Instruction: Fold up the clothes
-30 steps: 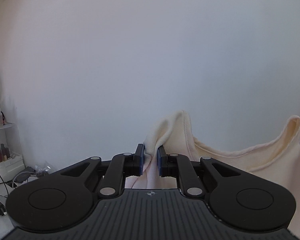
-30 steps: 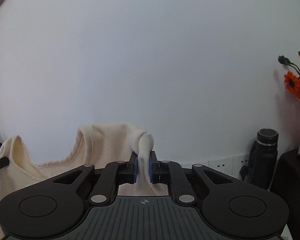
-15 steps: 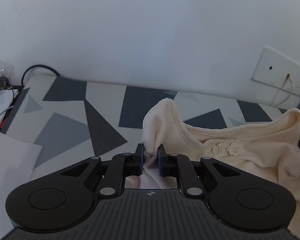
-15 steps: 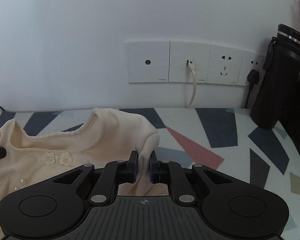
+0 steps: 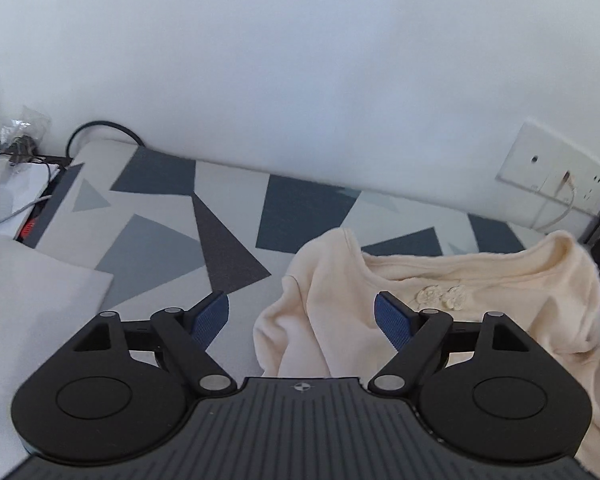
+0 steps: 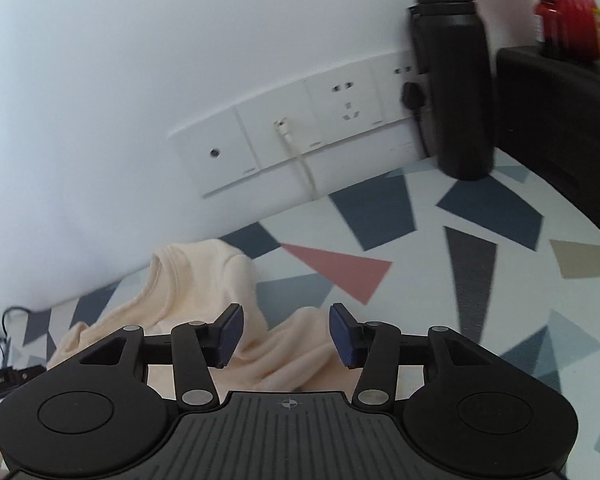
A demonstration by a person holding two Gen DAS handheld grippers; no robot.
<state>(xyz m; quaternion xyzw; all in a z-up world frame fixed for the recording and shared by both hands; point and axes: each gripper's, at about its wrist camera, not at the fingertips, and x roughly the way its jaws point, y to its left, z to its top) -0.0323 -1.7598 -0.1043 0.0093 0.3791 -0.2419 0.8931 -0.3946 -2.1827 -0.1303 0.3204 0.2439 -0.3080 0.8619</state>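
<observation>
Cream garment (image 5: 452, 292) crumpled | left gripper (image 5: 302, 316) spread | right gripper (image 6: 286, 334) spread

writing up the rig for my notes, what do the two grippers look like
The left gripper and right gripper match: matte black plastic, with a ribbed dark grey base bearing a small crosshair mark, round disc housings at either side, linkage arms with silver pivot pins, and fingers faced with blue textured pads. No cables or sleeves show.

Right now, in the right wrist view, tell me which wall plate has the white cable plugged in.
The second plate from the left; its white cable hangs toward the table.
</observation>
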